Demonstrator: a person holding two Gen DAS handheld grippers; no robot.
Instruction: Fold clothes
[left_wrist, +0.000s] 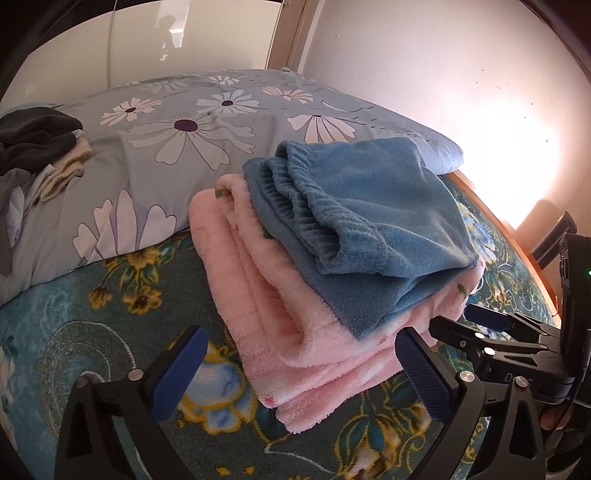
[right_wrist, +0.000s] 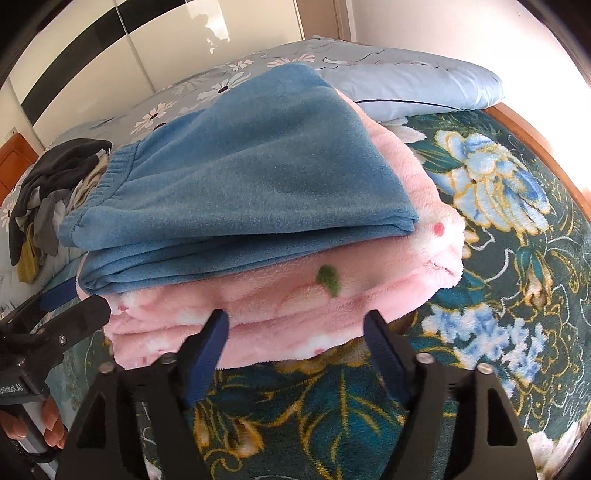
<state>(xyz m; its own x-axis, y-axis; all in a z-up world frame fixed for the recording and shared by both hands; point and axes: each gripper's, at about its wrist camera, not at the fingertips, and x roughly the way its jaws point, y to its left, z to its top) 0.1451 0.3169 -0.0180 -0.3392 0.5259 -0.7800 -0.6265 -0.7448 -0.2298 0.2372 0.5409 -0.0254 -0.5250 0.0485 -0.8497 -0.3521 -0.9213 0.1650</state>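
A folded blue fleece garment (left_wrist: 369, 210) lies on top of a folded pink fleece garment (left_wrist: 280, 325) on the green floral bed cover. Both also show in the right wrist view, blue (right_wrist: 243, 177) over pink (right_wrist: 295, 306). My left gripper (left_wrist: 303, 354) is open, its blue pads either side of the pink stack's near corner, holding nothing. My right gripper (right_wrist: 295, 328) is open at the pink stack's near edge, empty. The right gripper also shows in the left wrist view (left_wrist: 491, 325), beside the stack.
A folded light-blue daisy quilt (left_wrist: 192, 147) lies behind the stack. A heap of dark and cream unfolded clothes (left_wrist: 40, 155) sits at the left, also in the right wrist view (right_wrist: 51, 192). The wooden bed edge (left_wrist: 517, 236) runs along the right, next to the wall.
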